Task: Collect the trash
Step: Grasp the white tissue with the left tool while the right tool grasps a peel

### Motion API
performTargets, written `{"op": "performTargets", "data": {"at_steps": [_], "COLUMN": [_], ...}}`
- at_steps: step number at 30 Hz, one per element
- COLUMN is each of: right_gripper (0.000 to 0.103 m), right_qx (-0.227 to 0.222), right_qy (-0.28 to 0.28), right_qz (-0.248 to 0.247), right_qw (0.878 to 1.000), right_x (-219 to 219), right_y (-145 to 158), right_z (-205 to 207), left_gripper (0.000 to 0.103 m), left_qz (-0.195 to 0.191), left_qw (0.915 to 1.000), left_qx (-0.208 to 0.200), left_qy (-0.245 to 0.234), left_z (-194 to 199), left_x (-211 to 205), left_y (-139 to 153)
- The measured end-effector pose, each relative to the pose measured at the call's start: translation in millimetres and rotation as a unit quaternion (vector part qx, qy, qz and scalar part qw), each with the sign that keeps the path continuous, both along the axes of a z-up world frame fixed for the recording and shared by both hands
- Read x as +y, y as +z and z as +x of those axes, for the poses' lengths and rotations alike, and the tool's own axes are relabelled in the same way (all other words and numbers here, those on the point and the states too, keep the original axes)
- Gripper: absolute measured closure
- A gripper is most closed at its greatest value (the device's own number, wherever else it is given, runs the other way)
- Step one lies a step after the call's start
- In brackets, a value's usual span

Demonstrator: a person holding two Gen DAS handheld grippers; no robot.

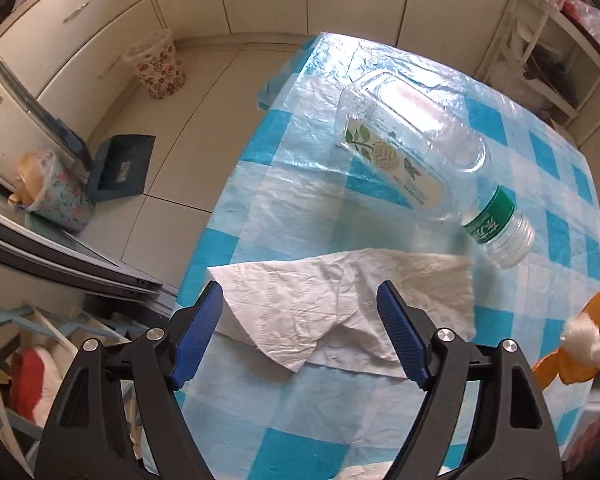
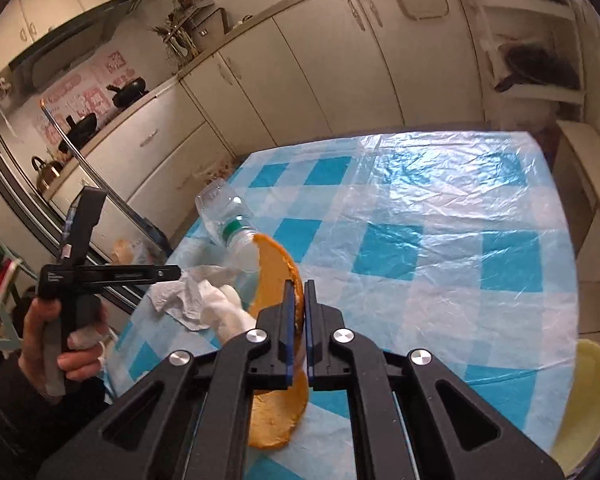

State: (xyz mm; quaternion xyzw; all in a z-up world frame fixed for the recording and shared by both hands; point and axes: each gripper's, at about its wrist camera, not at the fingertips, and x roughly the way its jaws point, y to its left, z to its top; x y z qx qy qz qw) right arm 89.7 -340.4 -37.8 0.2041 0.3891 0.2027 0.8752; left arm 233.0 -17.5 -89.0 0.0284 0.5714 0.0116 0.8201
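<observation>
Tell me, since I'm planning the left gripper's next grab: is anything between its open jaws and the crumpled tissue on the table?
Nothing visible. The left gripper hangs open right over the white tissue, which lies bare on the checked tablecloth. The empty bottle lies beyond it.

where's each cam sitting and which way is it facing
Left wrist: on the left gripper, looking steeply down over its open blue fingers at the tissue and the lying bottle.
Right wrist: on the right gripper, facing across the table toward the cabinets; its jaws pinch an orange peel; the person's hand shows at left.
Shared: tissue, bottle, peel, checked table.
</observation>
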Motion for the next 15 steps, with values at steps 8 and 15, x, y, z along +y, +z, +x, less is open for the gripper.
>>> {"op": "performTargets", "data": {"at_steps": [8, 15], "right_gripper": [0.098, 0.098], "right_qx": [-0.036, -0.018], "right_qy": [-0.001, -0.016], "right_qz": [-0.176, -0.111], "right_qw": [0.984, 0.994], "right_x": [39, 16], "right_y": [11, 6], "right_z": [-10, -13], "left_gripper": [0.015, 0.084], "left_qz": [0.069, 0.06], "left_qw": [0.9958, 0.9943], "left_qx": [-0.007, -0.016], "left_qy": [-0.061, -0.087], "left_z": [-11, -21], "left_x": [-31, -48], "left_y": [-23, -20]}}
